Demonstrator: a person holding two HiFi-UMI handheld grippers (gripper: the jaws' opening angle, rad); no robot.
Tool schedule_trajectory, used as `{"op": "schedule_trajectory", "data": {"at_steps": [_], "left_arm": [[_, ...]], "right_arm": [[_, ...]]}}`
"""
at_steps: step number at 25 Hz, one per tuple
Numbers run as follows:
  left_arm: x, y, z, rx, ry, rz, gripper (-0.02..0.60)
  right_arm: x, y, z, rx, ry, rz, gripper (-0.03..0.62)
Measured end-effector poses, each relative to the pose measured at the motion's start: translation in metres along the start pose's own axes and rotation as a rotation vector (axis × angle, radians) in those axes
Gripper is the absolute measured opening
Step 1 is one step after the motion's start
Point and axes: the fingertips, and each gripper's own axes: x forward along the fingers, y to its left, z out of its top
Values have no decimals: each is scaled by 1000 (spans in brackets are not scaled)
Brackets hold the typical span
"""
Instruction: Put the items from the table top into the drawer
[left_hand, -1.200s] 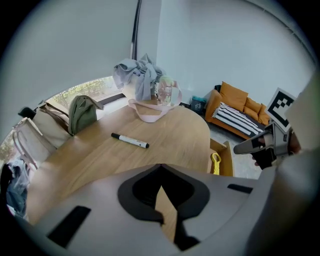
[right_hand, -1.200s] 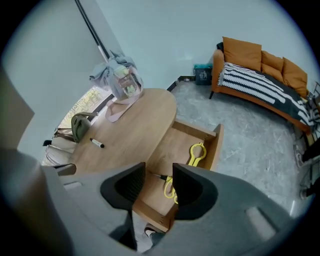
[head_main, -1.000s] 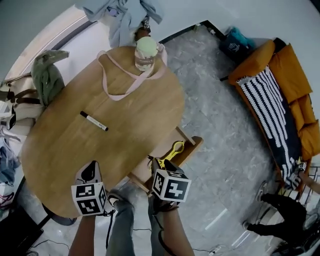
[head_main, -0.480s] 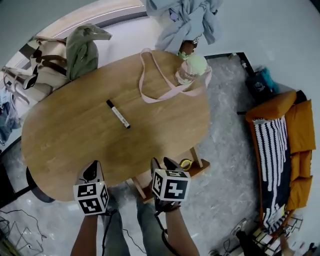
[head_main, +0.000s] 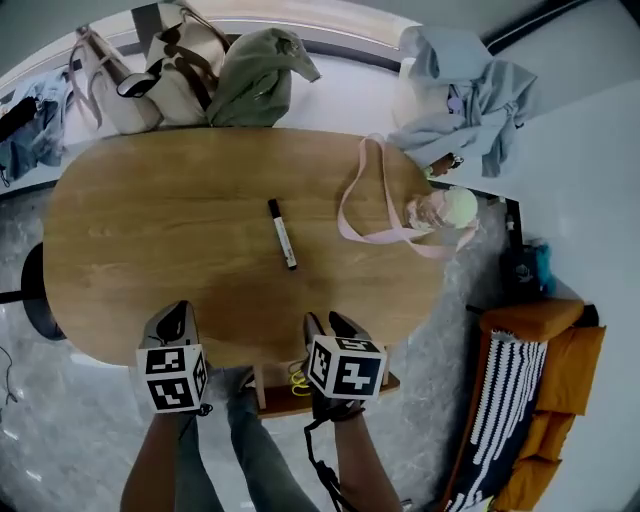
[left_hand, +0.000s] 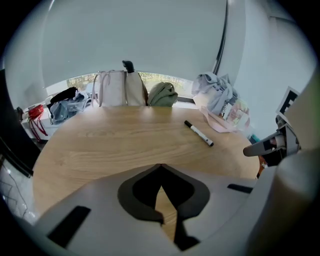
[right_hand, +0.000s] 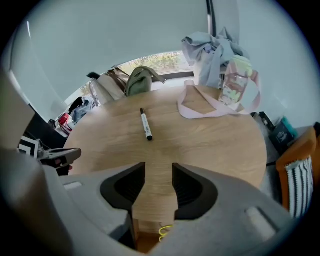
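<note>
My left gripper (head_main: 176, 320) is pressed together and empty; my right gripper (head_main: 327, 326) is spread, empty, ready I judge for the pen (head_main: 282, 233) lying mid-table beyond it. The drawer (head_main: 280, 400) stands open under the table's (head_main: 150, 230) near edge to receive it
</note>
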Motion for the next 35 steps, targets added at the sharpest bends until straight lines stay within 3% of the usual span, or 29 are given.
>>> {"op": "schedule_trajectory", "data": {"at_steps": [5,11,23,35], "left_arm": [[9,15,-1,-79,-19,30,-2],[14,27,1,-121,-31,40,-2],[19,63,16,-86,-33,68,-2],[27,72,31,-73,-30,67,-3]], "right_arm": [[17,5,15,-95,38,13,154],[37,12,36,-172,45,27,155],[80,36,79,-309,31,79,154],[109,46,99,-406,43,80,154]]}}
